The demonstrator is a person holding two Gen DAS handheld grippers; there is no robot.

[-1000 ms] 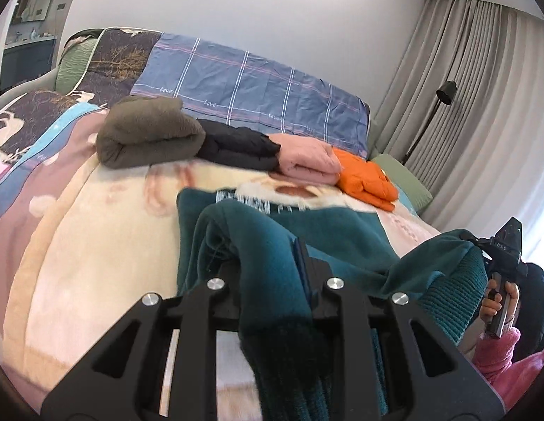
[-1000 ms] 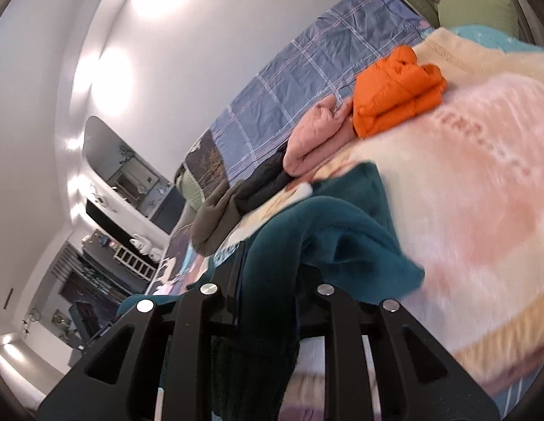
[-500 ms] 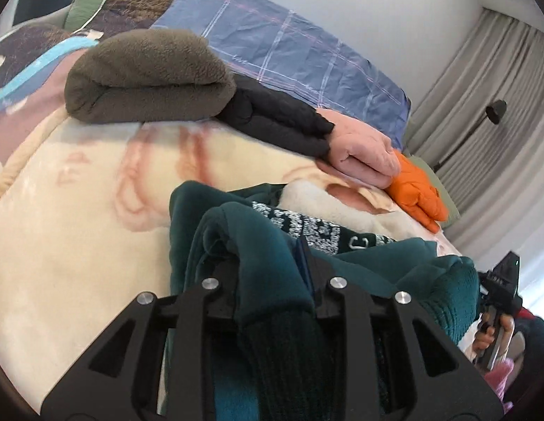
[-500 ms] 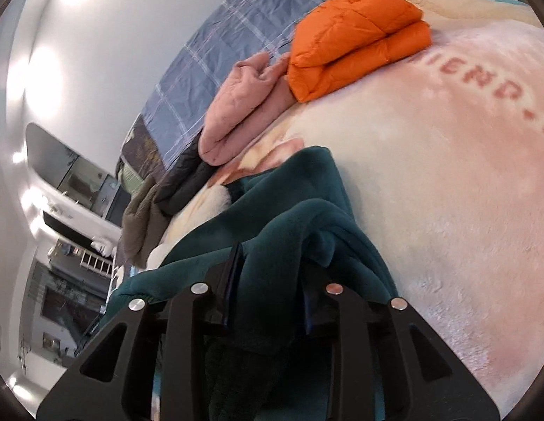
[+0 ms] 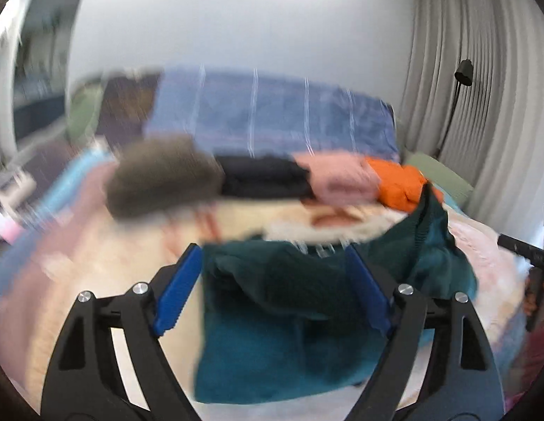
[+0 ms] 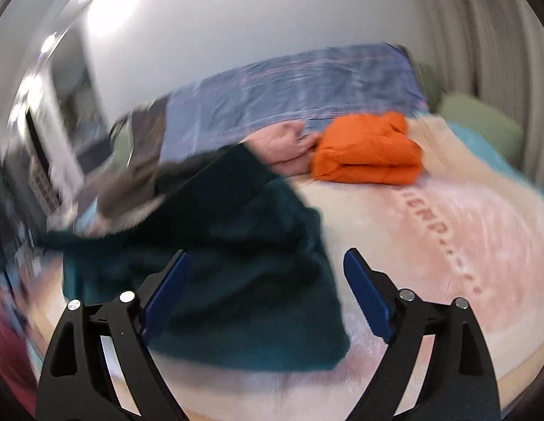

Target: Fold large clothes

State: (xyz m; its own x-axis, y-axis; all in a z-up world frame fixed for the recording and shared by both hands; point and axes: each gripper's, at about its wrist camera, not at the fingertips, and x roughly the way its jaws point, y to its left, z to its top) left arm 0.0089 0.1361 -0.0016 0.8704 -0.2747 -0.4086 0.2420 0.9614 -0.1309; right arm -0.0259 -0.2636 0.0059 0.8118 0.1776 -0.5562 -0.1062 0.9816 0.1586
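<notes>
Your dark teal fleece sweater (image 5: pixel 293 301) lies bunched on the cream and pink plush blanket (image 6: pixel 447 245) covering the bed, near you and well short of the folded orange puffer jacket (image 6: pixel 366 154) in the row at the headboard. Both claws have just been opening: left gripper (image 5: pixel 275 287) and right gripper (image 6: pixel 268 294) stand wide, teal cloth between the pads but not pinched, so you look to be at the release after a fold. Next, likely re-grab an edge and fold again; check the bunched part first.

A cream and pink blanket (image 6: pixel 429 231) is spread on the bed; grey curtains (image 5: pixel 482 70) and a floor lamp (image 5: pixel 463 73) are seen behind.
</notes>
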